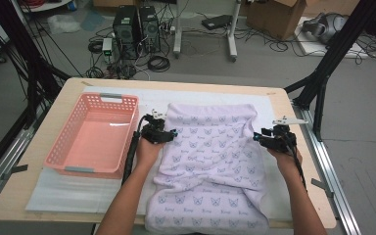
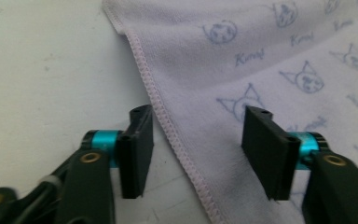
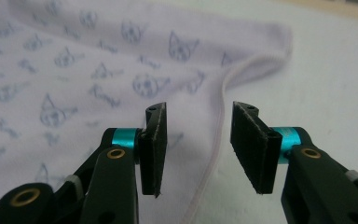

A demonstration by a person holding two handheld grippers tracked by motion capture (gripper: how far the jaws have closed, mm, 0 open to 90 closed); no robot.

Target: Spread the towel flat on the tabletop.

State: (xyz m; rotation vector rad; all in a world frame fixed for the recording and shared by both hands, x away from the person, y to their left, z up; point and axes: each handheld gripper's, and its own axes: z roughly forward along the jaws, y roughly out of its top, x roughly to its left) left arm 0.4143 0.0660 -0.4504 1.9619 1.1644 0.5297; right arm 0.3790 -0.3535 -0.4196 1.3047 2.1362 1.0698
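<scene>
One lilac towel (image 1: 210, 161) printed with small cat faces lay spread on the white mat (image 1: 78, 193) that covered the middle of a pale wooden table (image 1: 24, 183); its near end hung over the table's front edge and its far end lay rumpled, with folds running down the cloth. One empty pink plastic basket (image 1: 94, 134), its walls pierced with holes, stood on the mat just to the left of the towel, apart from it.

Two hand-held grippers were at work, one at each long side of the towel. The left gripper (image 1: 169, 133) sat at the towel's left edge, near its far corner; in the left gripper view its two black jaws stood spread, one over the bare mat and one over the cloth, with the stitched hem (image 2: 168, 126) running between them and neither pad pressing on it. The right gripper (image 1: 263, 138) sat at the towel's right edge, opposite the other; in the right gripper view its two jaws also stood apart, the towel's curving hem (image 3: 216, 140) passing through the gap untouched, and the far right corner (image 3: 279, 44) of the cloth lay beyond them on the mat.

Two forearms reached in from the near side, one to each gripper. On the floor behind the table stood two black computer towers (image 1: 137, 27) among loose cables, and one cardboard box (image 1: 274, 17) to the right.
</scene>
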